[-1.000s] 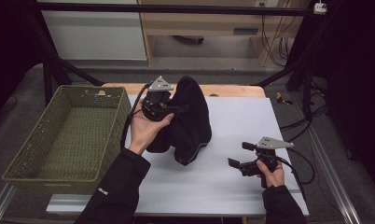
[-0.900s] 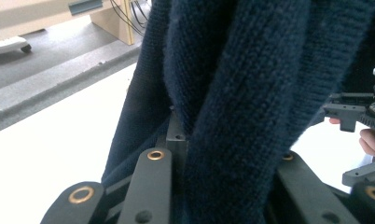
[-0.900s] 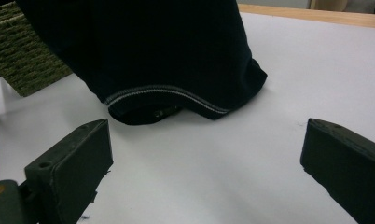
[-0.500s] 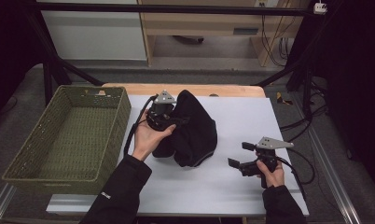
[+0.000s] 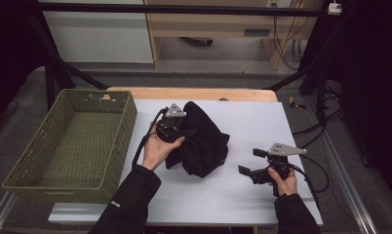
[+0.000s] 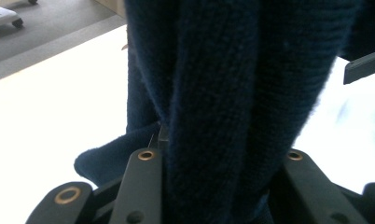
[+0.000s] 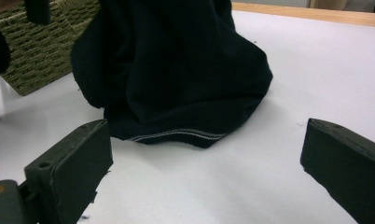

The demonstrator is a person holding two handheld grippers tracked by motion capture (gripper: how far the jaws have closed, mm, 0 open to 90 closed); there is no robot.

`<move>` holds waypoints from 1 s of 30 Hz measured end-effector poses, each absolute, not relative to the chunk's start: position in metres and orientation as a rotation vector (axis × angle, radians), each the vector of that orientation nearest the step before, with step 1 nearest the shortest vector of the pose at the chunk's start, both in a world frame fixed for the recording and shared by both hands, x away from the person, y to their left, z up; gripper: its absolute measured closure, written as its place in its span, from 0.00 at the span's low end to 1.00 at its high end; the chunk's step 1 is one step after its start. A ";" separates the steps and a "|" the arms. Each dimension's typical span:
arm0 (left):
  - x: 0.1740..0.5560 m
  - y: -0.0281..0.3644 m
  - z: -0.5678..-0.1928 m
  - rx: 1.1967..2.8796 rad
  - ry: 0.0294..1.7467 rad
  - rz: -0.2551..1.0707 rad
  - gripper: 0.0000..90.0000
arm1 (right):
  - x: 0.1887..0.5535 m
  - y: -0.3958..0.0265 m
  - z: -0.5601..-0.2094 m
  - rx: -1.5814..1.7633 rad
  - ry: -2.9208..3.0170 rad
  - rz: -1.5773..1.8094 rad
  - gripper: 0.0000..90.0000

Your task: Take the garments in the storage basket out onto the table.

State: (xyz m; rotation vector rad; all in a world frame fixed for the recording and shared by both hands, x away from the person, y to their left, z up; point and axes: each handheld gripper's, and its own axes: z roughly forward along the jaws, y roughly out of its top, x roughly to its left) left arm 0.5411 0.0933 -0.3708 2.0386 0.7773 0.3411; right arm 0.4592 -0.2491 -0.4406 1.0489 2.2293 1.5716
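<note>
Cloth (image 5: 201, 141) lies heaped near the middle of the table (image 5: 262, 122), slightly toward the left edge, and its upper fold stands between the jaws of your left gripper (image 5: 180, 130). In the left gripper view that dark knit (image 6: 232, 93) runs up between the two black jaws; they have just been opening, and I cannot tell whether the pads still bite on it. Your right gripper (image 5: 248, 166) waits near the table's front right part, jaws spread wide with nothing between them, facing the hem (image 7: 176, 135) that rests on the white surface. The basket (image 5: 18, 170) sits off the left edge.

To my eye you are setting the cloth down and letting go of it. Next, you would want the left jaws fully clear of the fold before you draw back, so nothing snags. If you mean to regrasp, the stitched hem facing your right gripper looks the easiest edge, low against the table.
</note>
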 end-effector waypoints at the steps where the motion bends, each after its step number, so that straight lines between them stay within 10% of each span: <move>1: 0.542 0.094 -0.374 2.035 0.783 0.336 0.71 | 0.459 -0.249 -0.441 1.050 2.231 1.570 0.03; 19: 0.520 0.132 -0.380 1.955 0.816 0.361 0.11 | 0.460 -0.247 -0.442 1.050 2.244 1.563 0.03; 30: 0.494 0.161 -0.386 1.948 0.864 0.401 0.01 | 0.460 -0.246 -0.443 1.054 2.248 1.561 0.02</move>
